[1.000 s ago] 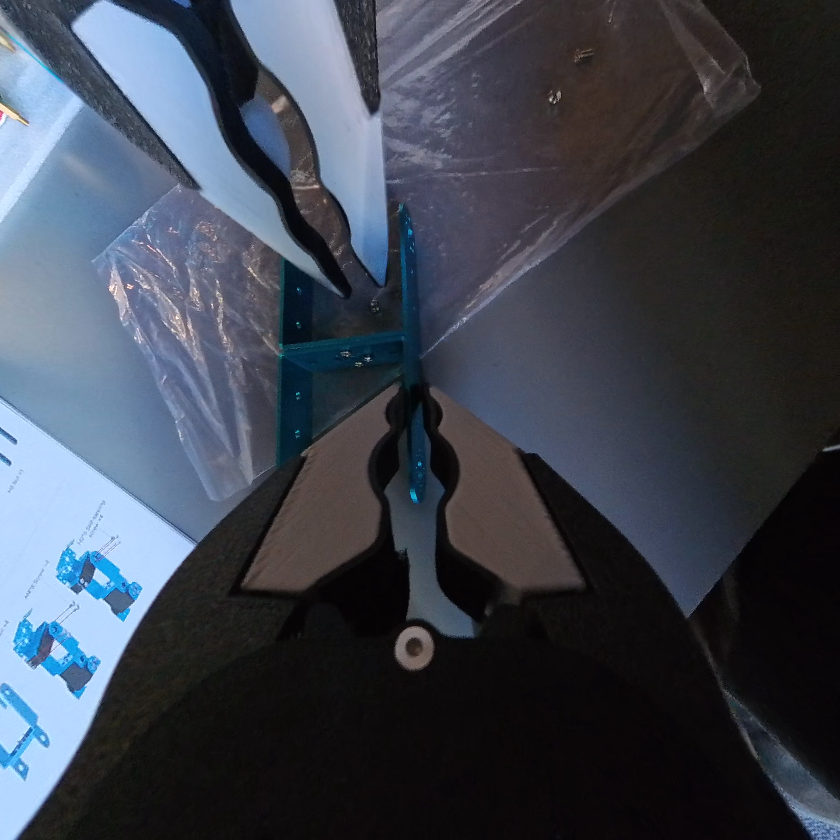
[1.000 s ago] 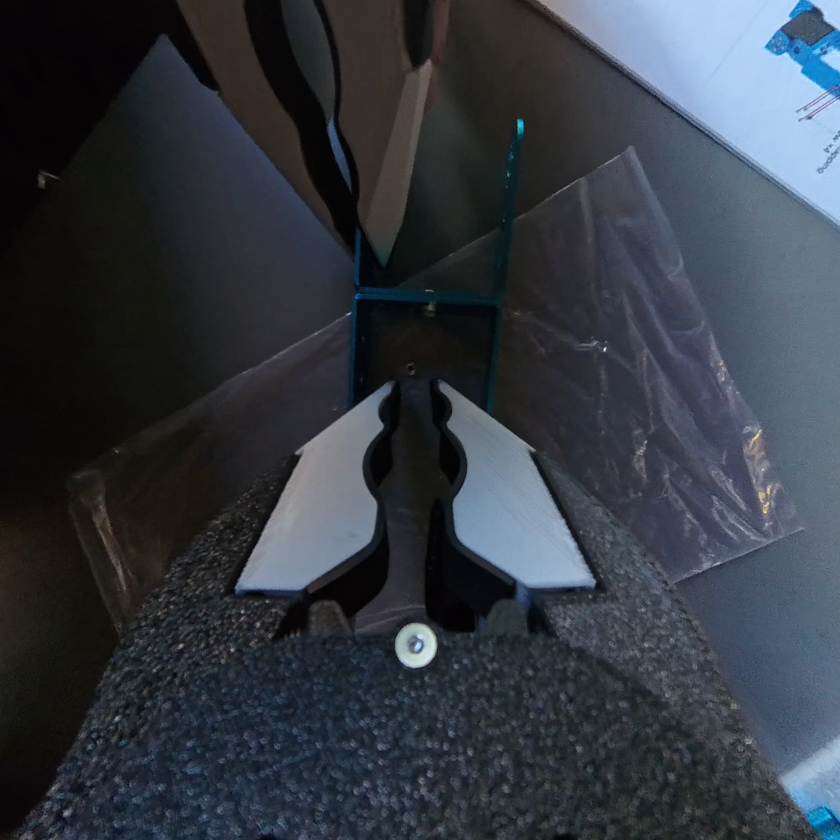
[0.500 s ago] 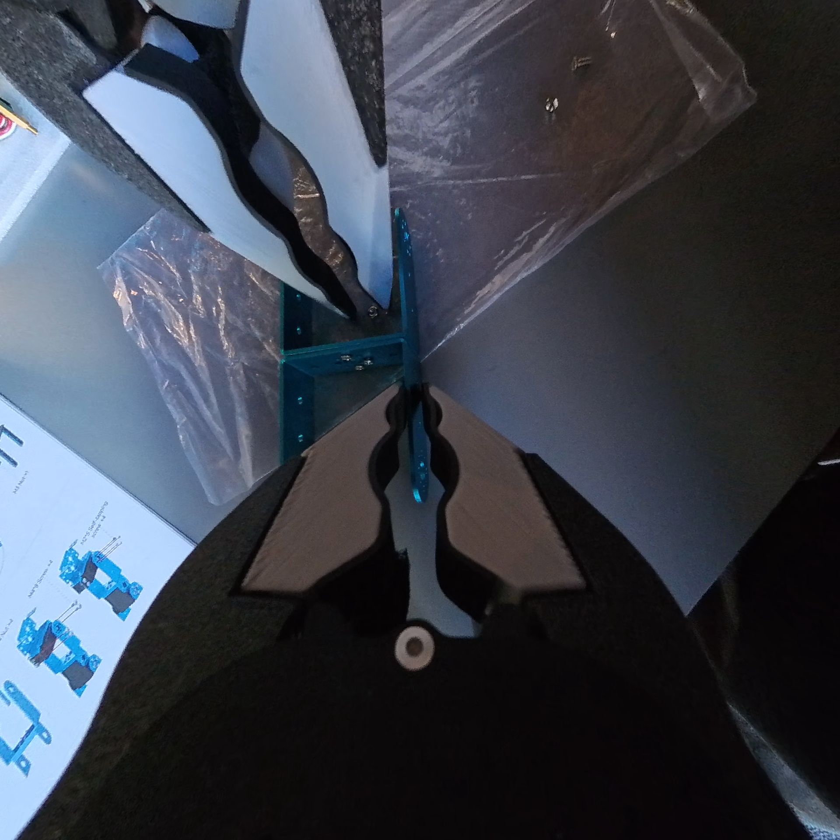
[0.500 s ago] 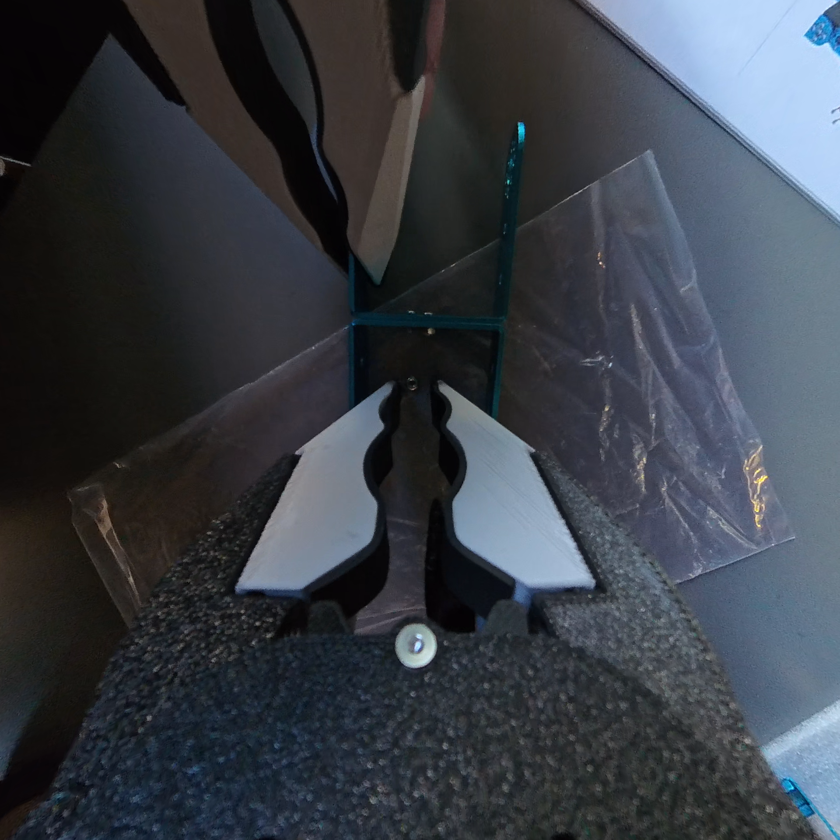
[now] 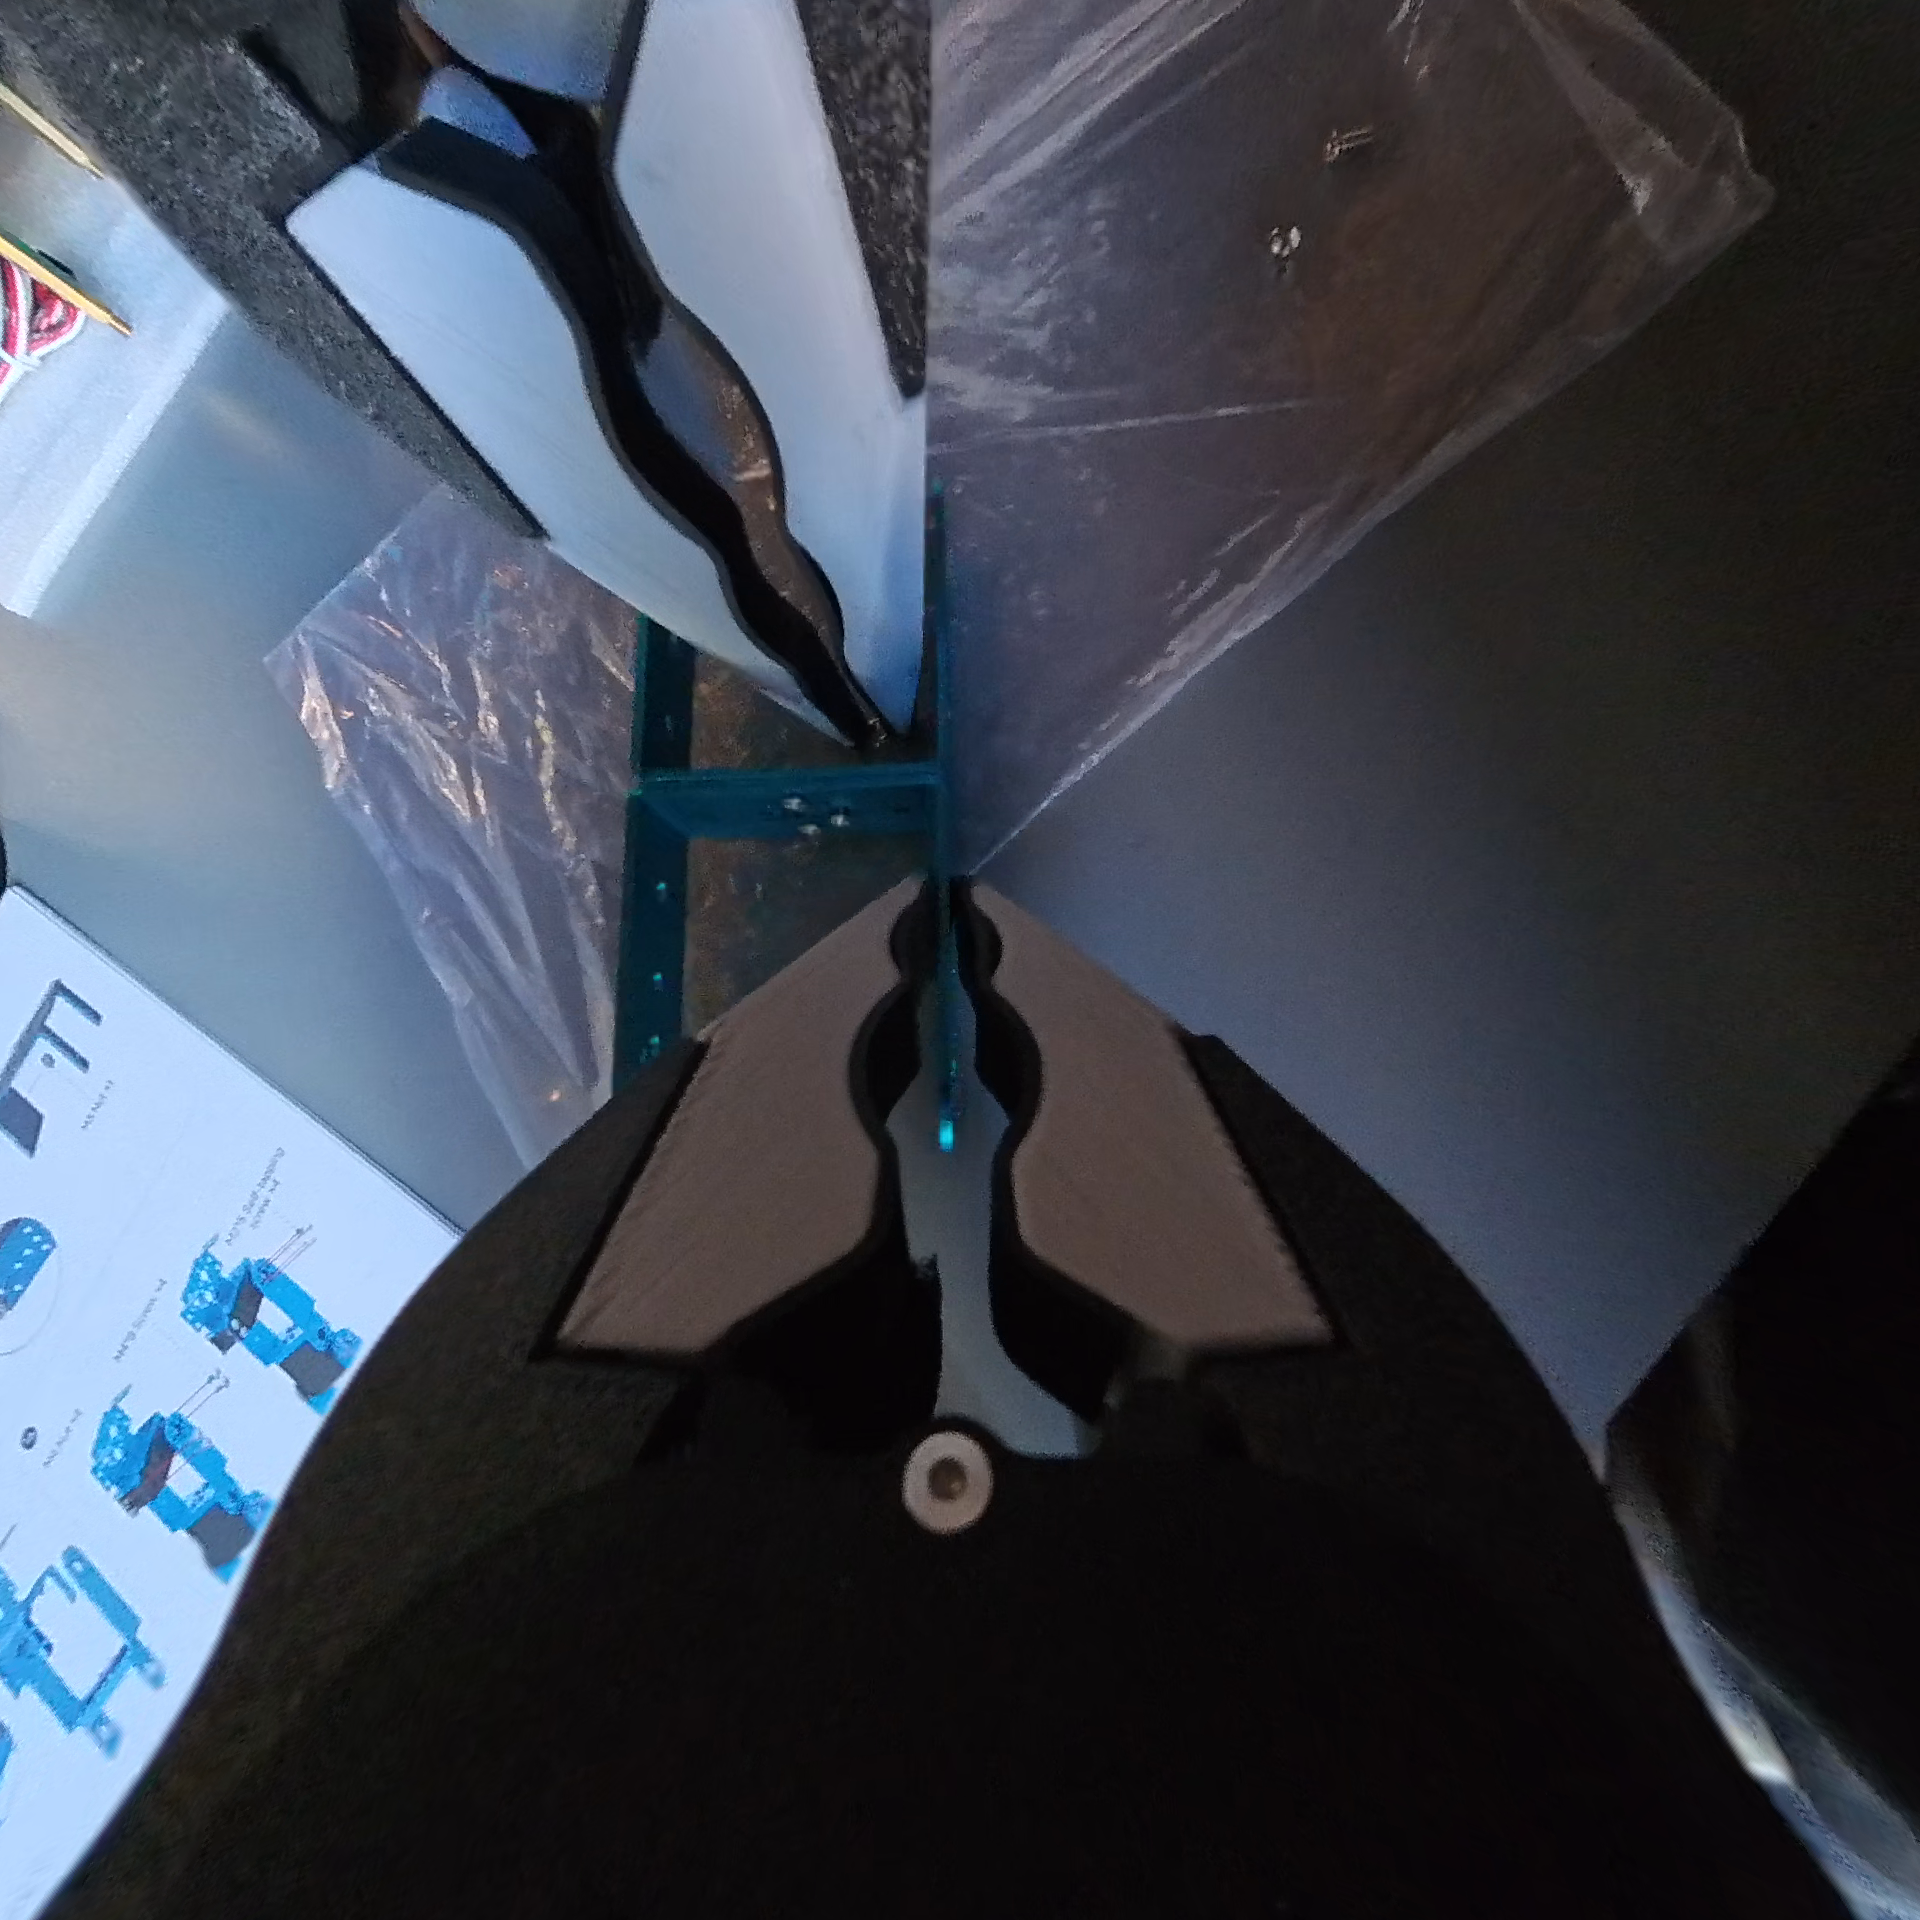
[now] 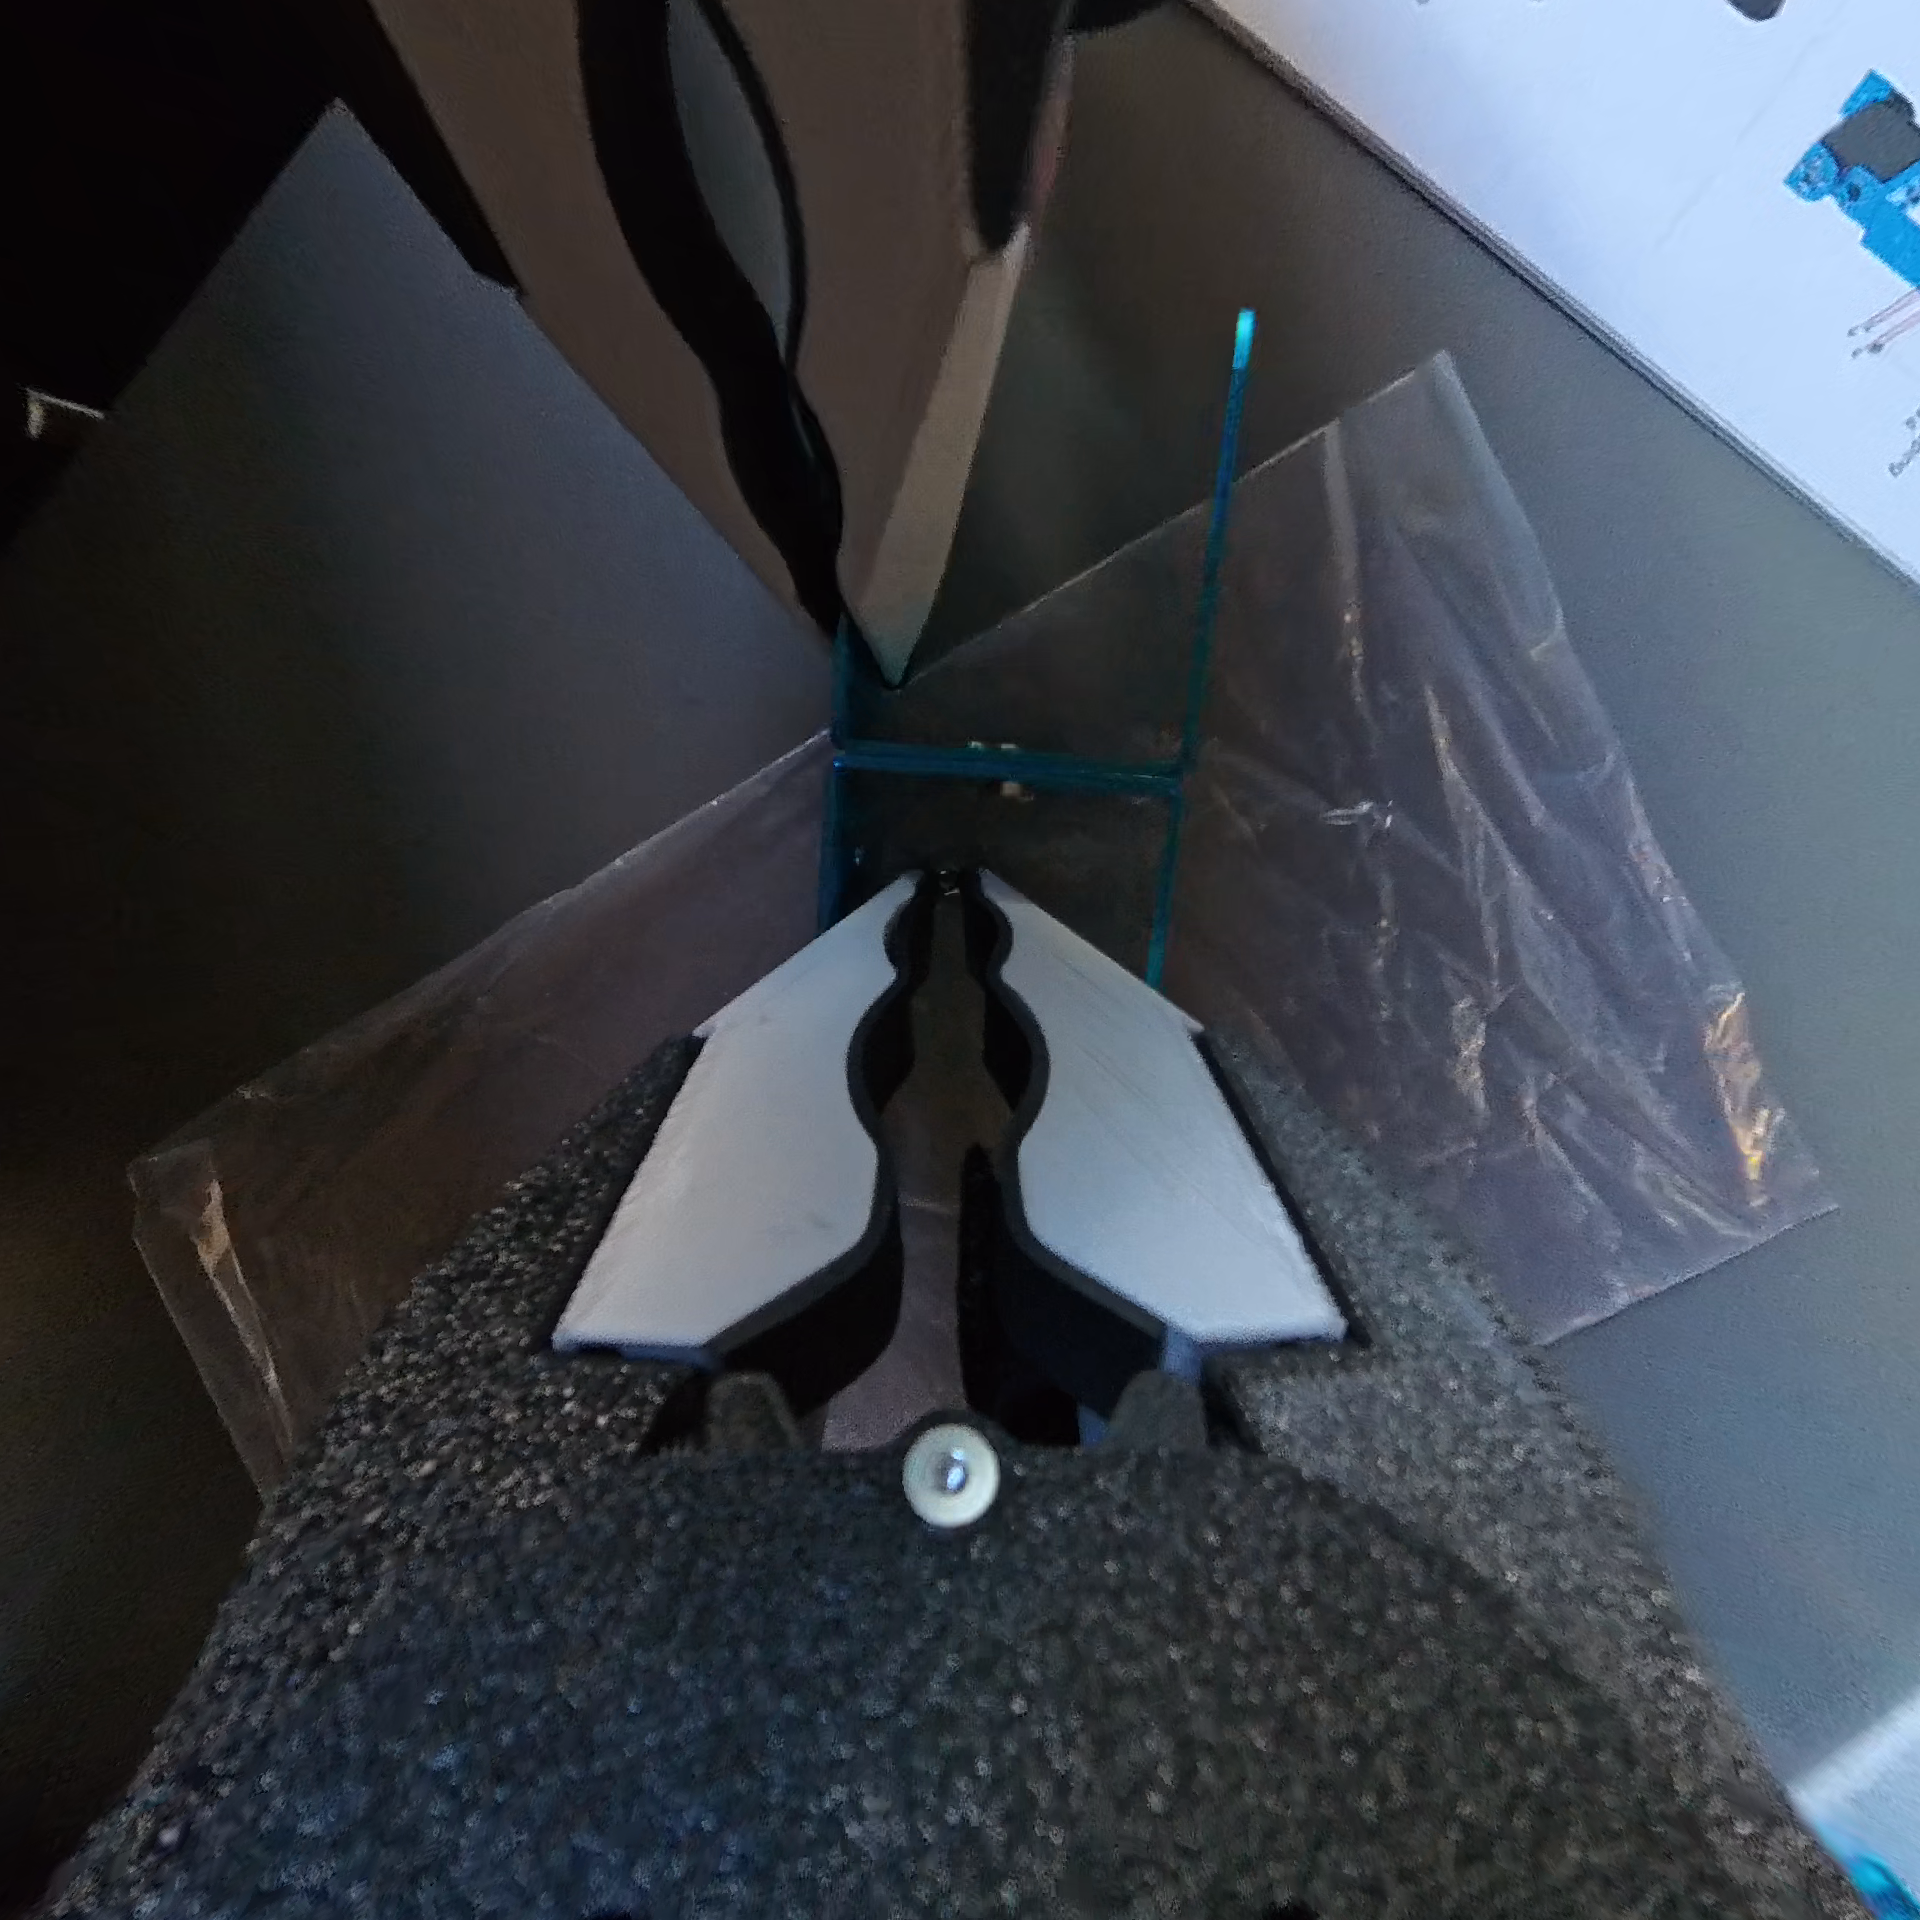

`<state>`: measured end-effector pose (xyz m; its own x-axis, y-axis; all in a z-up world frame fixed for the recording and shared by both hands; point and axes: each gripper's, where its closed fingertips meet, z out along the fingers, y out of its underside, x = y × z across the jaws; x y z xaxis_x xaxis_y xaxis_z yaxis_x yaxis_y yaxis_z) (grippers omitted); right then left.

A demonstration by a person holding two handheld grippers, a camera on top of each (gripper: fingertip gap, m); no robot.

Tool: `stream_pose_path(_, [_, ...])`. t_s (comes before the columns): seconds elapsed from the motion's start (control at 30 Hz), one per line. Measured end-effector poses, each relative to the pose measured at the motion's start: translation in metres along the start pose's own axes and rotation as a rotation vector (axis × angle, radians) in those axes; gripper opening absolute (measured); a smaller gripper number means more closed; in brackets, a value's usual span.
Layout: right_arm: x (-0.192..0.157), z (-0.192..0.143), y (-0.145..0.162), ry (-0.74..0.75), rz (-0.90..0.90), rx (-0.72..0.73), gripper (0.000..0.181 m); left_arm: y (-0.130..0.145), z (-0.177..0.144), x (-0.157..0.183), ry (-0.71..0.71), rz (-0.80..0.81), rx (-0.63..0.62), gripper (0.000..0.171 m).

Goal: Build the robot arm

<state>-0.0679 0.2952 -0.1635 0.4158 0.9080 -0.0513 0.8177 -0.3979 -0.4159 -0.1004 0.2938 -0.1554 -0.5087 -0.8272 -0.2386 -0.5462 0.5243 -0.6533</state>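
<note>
A blue metal frame [image 5: 790,810] of two side plates and a crossbar stands on a clear plastic bag [image 5: 1247,416]. My left gripper [image 5: 940,883] is shut on the frame's right side plate, edge-on between its fingers. My right gripper [image 5: 881,730] reaches down from the top into the frame, beside that plate. In the right wrist view the right gripper [image 6: 948,878] has its tips closed around a small screw [image 6: 948,883] inside the frame [image 6: 1008,769], just before the crossbar. The left gripper [image 6: 888,665] comes in from the top there, on the frame's left plate.
A white instruction sheet with blue drawings lies at lower left [image 5: 156,1351], and at the top right of the right wrist view [image 6: 1662,156]. Two loose screws [image 5: 1285,241] lie in the bag. The grey table mat [image 5: 1455,1039] extends to the right. The left gripper's tips are roughly 4 centimeters from the right gripper's.
My right gripper has come down into the frame and narrowed its fingers onto the small screw. My left gripper has kept its hold on the frame's plate.
</note>
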Motion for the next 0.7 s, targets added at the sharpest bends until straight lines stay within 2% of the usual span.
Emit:
stream_pose_path(0.13, [0.005, -0.01, 0.01, 0.017, 0.042, 0.059, 0.005, -0.003, 0.002, -0.002, 0.021, 0.04, 0.009, 0.001])
stream_pose_path(0.2, [0.007, -0.019, 0.009, 0.046, 0.046, 0.133, 0.005, -0.007, 0.003, -0.004, 0.047, 0.064, 0.02, 0.001])
stream_pose_path(0.37, [0.007, -0.036, 0.008, 0.082, 0.032, 0.325, 0.005, -0.019, 0.01, -0.01, 0.156, 0.096, 0.069, 0.001])
stream_pose_path(0.57, [0.014, -0.037, 0.022, 0.093, 0.082, 0.421, 0.004, -0.019, 0.023, -0.013, 0.299, 0.081, 0.08, 0.002])
stream_pose_path(0.6, [0.014, -0.036, 0.022, 0.1, 0.075, 0.43, 0.005, -0.019, 0.023, -0.013, 0.308, 0.077, 0.078, 0.004])
stream_pose_path(0.67, [0.012, -0.034, 0.023, 0.119, 0.054, 0.432, 0.005, -0.025, 0.023, -0.016, 0.306, 0.055, 0.093, 0.028])
stream_pose_path(0.7, [0.012, -0.034, 0.023, 0.134, 0.038, 0.433, 0.005, -0.028, 0.024, -0.017, 0.299, 0.043, 0.102, 0.029])
